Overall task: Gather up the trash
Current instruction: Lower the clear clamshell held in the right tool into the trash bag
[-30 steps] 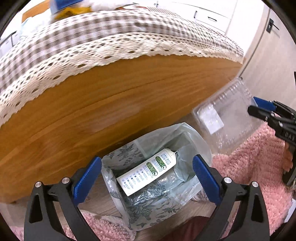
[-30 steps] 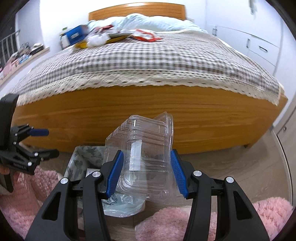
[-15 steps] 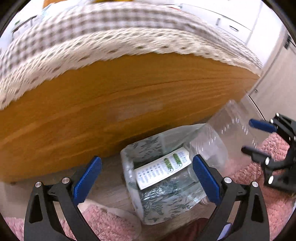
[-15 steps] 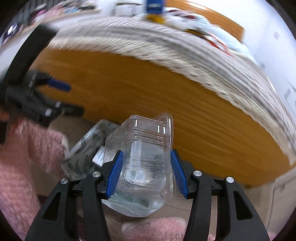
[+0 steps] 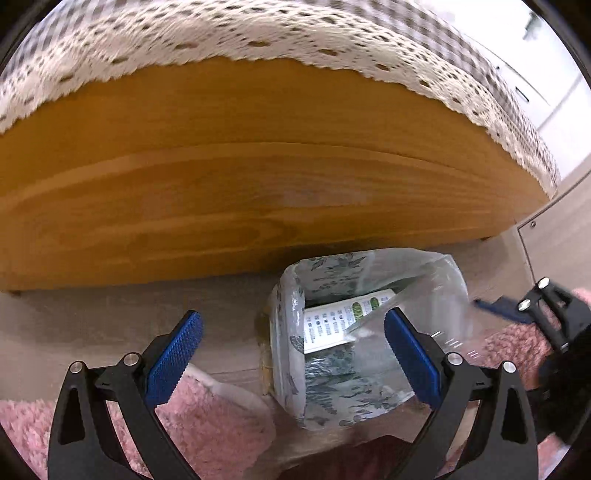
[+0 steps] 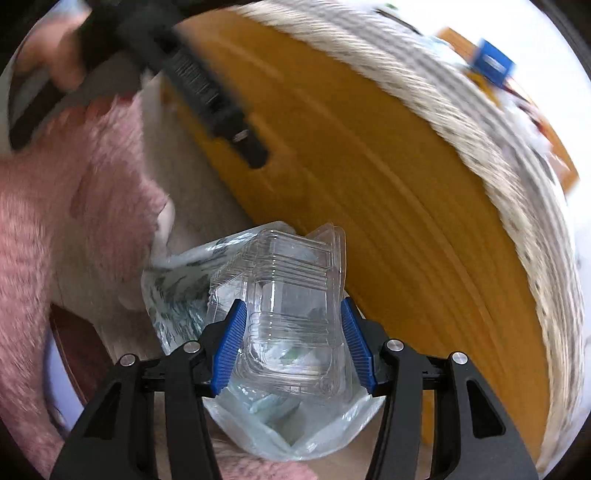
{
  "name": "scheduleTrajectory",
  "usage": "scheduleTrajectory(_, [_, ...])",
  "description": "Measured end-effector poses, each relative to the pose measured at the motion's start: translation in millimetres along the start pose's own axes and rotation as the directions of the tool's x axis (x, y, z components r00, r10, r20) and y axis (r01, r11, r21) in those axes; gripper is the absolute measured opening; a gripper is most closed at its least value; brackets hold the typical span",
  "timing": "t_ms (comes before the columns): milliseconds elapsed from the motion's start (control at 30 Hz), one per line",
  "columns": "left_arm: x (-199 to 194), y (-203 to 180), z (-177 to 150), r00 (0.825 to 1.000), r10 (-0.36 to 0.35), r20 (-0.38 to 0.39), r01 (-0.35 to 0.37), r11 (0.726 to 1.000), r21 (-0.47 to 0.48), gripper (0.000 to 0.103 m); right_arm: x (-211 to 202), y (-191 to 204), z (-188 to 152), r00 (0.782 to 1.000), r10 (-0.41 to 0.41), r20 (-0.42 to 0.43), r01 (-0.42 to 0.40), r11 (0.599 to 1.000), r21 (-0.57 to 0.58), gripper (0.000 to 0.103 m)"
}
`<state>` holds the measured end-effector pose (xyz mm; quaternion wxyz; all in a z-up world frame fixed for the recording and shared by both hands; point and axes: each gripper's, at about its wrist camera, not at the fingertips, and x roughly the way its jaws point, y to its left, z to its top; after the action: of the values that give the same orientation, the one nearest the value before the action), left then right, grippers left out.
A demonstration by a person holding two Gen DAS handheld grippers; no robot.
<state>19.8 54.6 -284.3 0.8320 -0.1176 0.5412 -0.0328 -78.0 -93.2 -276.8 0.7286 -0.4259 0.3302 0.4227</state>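
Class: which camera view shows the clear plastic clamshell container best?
The right wrist view: the clear clamshell container fills its centre, clamped between the right gripper pads above the lined bin. The left wrist view shows only a blurred transparent edge entering the bin.

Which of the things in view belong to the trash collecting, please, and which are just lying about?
Part of the job:
- clear plastic container, clamped in the right tool
- lined trash bin on the floor
- white bottle already inside it
- left tool, open and empty

Just lying about:
- pink rug
- wooden bed frame
- lace-edged bedspread
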Motion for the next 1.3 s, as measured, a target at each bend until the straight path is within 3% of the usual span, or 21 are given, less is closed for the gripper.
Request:
scheduleTrajectory(200, [7,8,2,1.000,0.005,-0.021,-0.006,0.999,-0.040,0.095,34,21,-3,0.995,0.094,-0.028,-0.097,0.984,-0.149,0.052])
scheduleTrajectory(533, [33,24,6,0.994,0.044,-0.098,-0.053,0.994,-0.092,0.095,80,55,-16,0.986,0.158,-0.048,-0.165,0.926,-0.341,0.052])
scheduleTrajectory(767, [46,26,8,0.988,0.053,-0.142,-0.067,0.993,-0.094,0.095,111,74,-21,0.986,0.153,-0.067,-0.167,0.907,-0.386,0.052])
scheduleTrajectory(1000, [55,30,8,0.985,0.054,-0.166,-0.074,0.991,-0.112,0.095,120,80,-26,0.994,0.113,-0.008,-0.107,0.917,-0.384,0.052])
scheduleTrajectory(1300, [63,26,14,0.982,0.045,-0.185,-0.064,0.993,-0.099,0.095,127,75,-27,0.982,0.187,-0.035,-0.188,0.920,-0.343,0.057])
